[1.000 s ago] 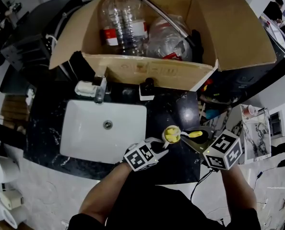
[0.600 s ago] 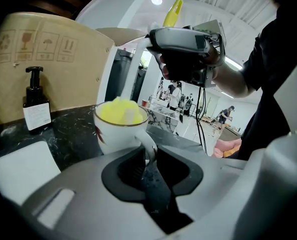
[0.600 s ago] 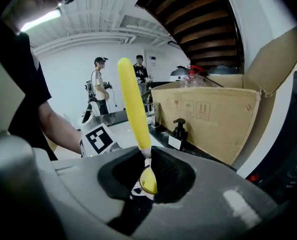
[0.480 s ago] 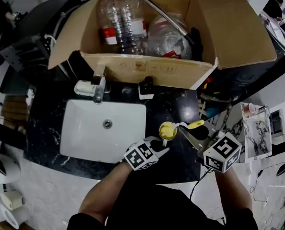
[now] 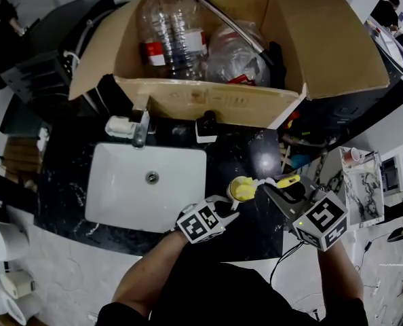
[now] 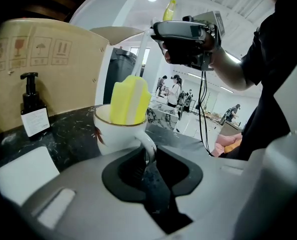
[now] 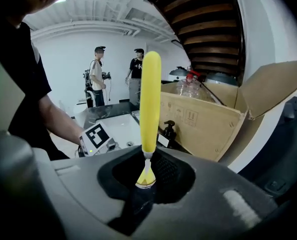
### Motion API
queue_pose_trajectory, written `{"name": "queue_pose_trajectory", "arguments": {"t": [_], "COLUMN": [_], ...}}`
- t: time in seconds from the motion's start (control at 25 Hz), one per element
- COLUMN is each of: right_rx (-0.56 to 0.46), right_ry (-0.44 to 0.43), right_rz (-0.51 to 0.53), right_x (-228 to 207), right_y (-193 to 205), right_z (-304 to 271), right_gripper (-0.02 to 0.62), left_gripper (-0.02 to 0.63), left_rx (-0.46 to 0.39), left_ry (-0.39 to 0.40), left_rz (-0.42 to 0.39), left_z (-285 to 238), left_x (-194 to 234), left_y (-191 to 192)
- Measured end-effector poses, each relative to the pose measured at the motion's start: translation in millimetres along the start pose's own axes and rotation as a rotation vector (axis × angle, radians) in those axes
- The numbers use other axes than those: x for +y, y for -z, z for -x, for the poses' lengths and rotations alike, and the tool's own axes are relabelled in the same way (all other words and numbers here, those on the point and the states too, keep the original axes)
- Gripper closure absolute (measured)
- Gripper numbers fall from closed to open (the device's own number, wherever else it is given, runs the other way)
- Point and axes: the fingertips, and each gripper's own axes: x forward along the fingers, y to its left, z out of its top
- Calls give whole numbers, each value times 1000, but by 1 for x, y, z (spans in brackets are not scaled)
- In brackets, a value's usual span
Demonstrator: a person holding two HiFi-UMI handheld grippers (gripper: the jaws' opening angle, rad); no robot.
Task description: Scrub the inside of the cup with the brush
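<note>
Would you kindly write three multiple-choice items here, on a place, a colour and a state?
1. Where is the white ceramic cup? A on a shelf; B right of the white sink, over the black marble counter; C on a chair.
2. What colour is the brush's sponge head? A yellow; B blue; C red.
3. The right hand-held gripper is: A open, empty; B shut on the brush's handle; C shut on a spoon.
Answers: B, the head view shows it beside the basin; A, it stands yellow inside the cup; B, both jaws pinch the handle.
</note>
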Motion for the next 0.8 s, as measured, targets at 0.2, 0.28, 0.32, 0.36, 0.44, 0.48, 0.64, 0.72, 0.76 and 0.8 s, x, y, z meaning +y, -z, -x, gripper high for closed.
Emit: {"name": "queue_pose_trajectory", "arguments": {"t": [0.2,0.28,0.32,0.36,0.44,0.48,0.64,0.72,0.76,0.8], "right_rx": [120,143,146,141,114,97,23,-21,-44,-65], "right_ry": [-134,-178,-193,-205,-219,-224,-224,-212,-199,-182], "right_rz": [-25,-32,-37,-46,-76,-94,-155,-146,-129,-106], "right_x": [6,6,5,4,3,2,5,8,10,11], "right_y": [7,7,5,4,1,0,4,3,1,0], "right_z": [6,9,10,10,9,8,-1,-5,-7,-9], "right_gripper": [554,554,554,554,554,554,554,554,554,554], "left_gripper": [518,518,517,517,517,517,517,520,522,523], "left_rx": [-1,-3,-5,-6,-8,-9,-10,-20,-29,-36], "left_ry": [5,8,9,9,9,9,15,16,15,13], "left_rz": [4,8,10,11,15,18,22,34,42,47], "left_z": [1,1,1,1,1,2,1,2,3,5], "left_x": [0,0,0,0,0,0,-1,-1,0,1], "left_y": [0,0,0,0,1,1,1,1,0,-2]}}
